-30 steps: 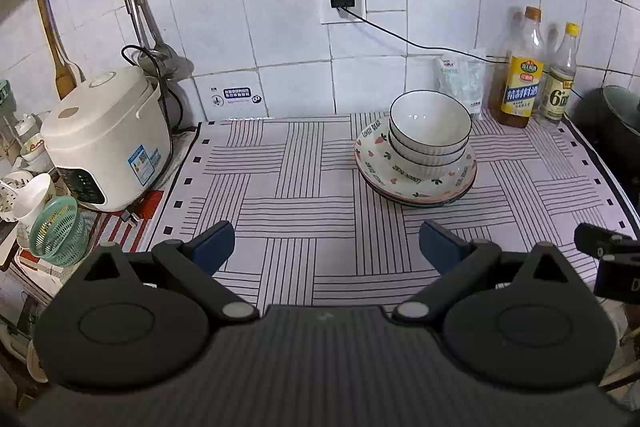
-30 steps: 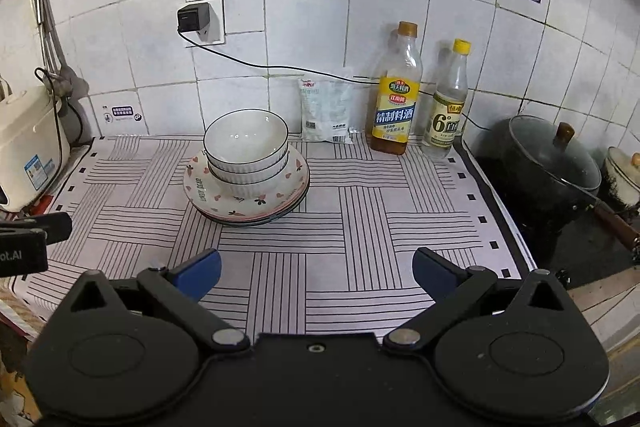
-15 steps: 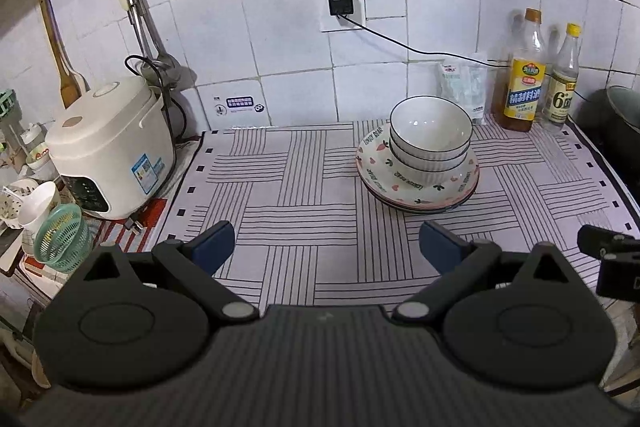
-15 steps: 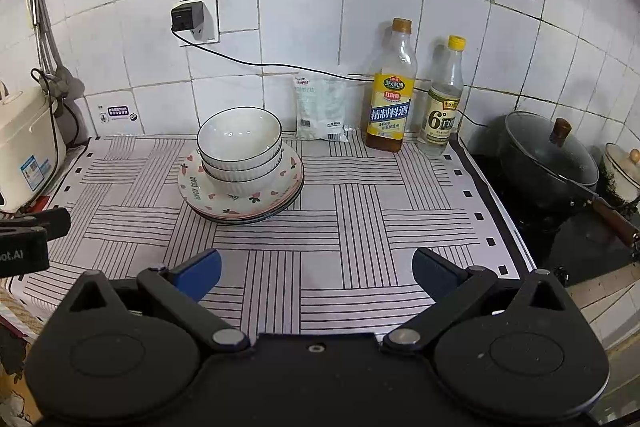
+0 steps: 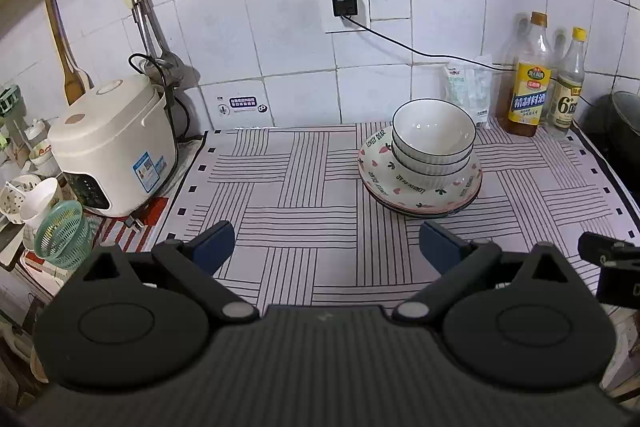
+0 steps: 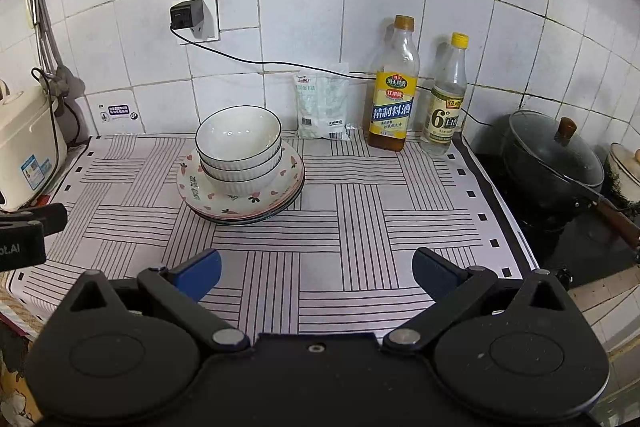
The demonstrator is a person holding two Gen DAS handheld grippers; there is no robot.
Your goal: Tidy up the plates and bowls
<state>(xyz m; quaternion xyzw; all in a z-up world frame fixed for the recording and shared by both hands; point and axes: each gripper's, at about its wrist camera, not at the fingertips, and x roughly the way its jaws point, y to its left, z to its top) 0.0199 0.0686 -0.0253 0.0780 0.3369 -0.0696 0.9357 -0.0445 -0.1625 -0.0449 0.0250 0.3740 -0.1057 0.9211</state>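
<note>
Left wrist view: the left claw (image 5: 326,247) hangs above the striped worktop (image 5: 304,187), fingers spread wide and holding nothing, aimed at the tiled wall; 2 nested bowls (image 5: 433,143) sit on stacked plates (image 5: 420,197) ahead to its right

Right wrist view: the right claw (image 6: 316,273) hovers likewise, fingers apart and empty, with the stack ahead to its left

Ahead of you and to the left, a white rice cooker (image 5: 110,147) stands at the striped mat's (image 5: 304,195) edge. Far ahead on the right, two sauce bottles (image 6: 394,87) stand against the tiled wall, a lidded black wok (image 6: 554,163) beside them.
</note>
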